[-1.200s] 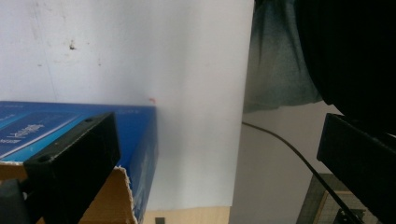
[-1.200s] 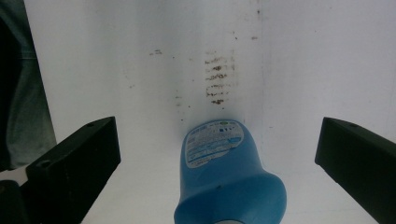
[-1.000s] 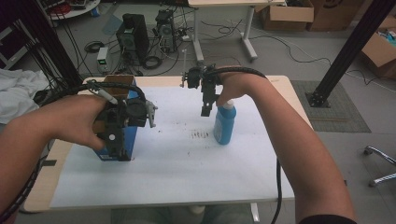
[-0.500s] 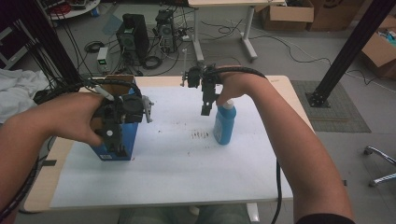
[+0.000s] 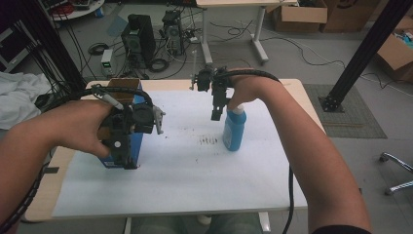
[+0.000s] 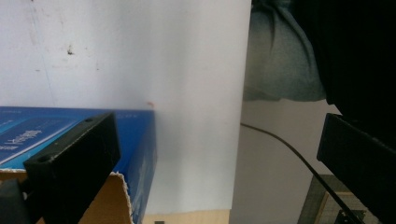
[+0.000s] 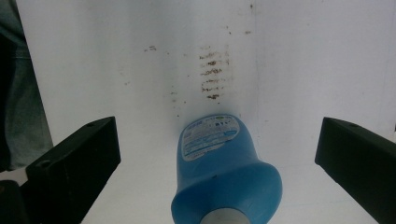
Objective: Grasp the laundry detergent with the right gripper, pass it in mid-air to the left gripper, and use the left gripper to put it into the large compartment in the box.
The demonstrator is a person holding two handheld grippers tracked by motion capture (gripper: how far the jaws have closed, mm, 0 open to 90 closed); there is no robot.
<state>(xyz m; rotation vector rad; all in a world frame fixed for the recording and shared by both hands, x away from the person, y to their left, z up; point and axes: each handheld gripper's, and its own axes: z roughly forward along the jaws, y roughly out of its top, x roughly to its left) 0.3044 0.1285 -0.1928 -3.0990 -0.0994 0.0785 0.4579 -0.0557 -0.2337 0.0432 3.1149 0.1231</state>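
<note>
My left gripper (image 5: pixel 130 146) hangs over the blue box (image 5: pixel 136 141), which stands at about 9 o'clock on the white sheet (image 5: pixel 195 180) covering the worktop (image 5: pixel 302 92). In the left gripper view my jaws are wide: one black jaw sits over the box's top edge, where the torn brown flap (image 6: pixel 112 200) shows, and the other is well out to the side with nothing between them. I cannot tell whether the near jaw touches the box.

My right gripper (image 5: pixel 217 113) points down beside the blue bottle (image 5: pixel 234 129), which stands upright at about 1 o'clock on the sheet. In the right gripper view my jaws are wide apart, one on each side of the bottle (image 7: pixel 226 172), neither touching it; its grey cap (image 7: pixel 227 216) is at the bottom edge, between the jaws. A patch of dark smudges (image 5: pixel 209 141) marks the sheet just at 9 o'clock from the bottle. My right hand (image 5: pixel 248 90) holds the gripper from behind.
</note>
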